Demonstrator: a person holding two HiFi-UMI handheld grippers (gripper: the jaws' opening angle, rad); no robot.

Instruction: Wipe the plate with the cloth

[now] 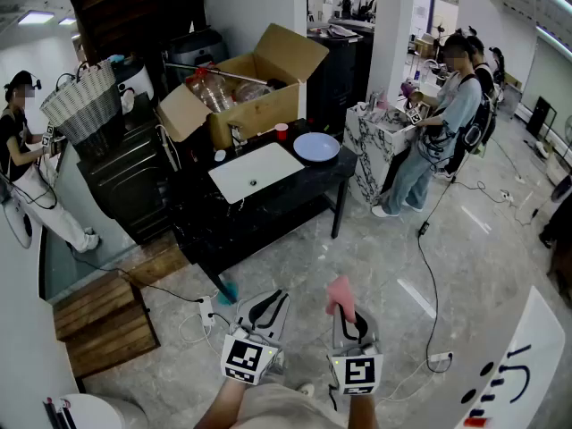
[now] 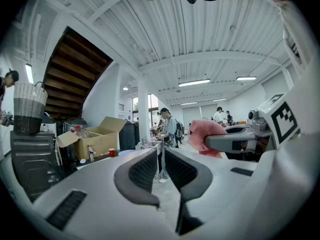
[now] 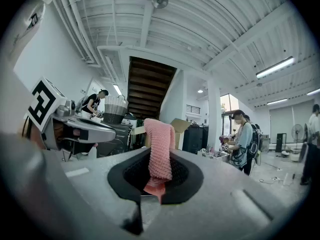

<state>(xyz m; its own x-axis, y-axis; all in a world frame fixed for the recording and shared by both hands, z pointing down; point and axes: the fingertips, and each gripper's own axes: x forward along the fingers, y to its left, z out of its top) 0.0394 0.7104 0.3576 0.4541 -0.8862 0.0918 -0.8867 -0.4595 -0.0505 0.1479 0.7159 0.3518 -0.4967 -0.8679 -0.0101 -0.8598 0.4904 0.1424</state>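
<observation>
Left gripper [image 2: 162, 168] released: pads sit a narrow gap apart, and I see only floor through it. Right gripper [image 3: 160, 173] clenched on the pink cloth [image 3: 160, 146]. The knit fabric is pinched between the pads, one end standing up above the jaws and a short tail hanging below them.

In the head view I have both grippers low in frame, side by side over the light tiled floor, right one beside the left. The cloth pokes out of the right one's tip.

The plate [image 1: 316, 147], pale blue, lies flat on the right part of the black table [image 1: 335, 179], well apart from both grippers. Nothing is touching it.

On the same table:
- a white rectangular tray [image 1: 255, 172] just left of the plate
- a small red cup [image 1: 281, 131] behind the tray
- an open cardboard box [image 1: 255, 92] at the back, with clear bottles inside

A woven basket [image 1: 85, 104] stands on a dark cabinet to the left. A small teal item [image 1: 228, 290] lies on the floor near the table leg; can't tell what it is. One person stands at the far left, others at a marbled counter [image 1: 380, 141] on the right.
</observation>
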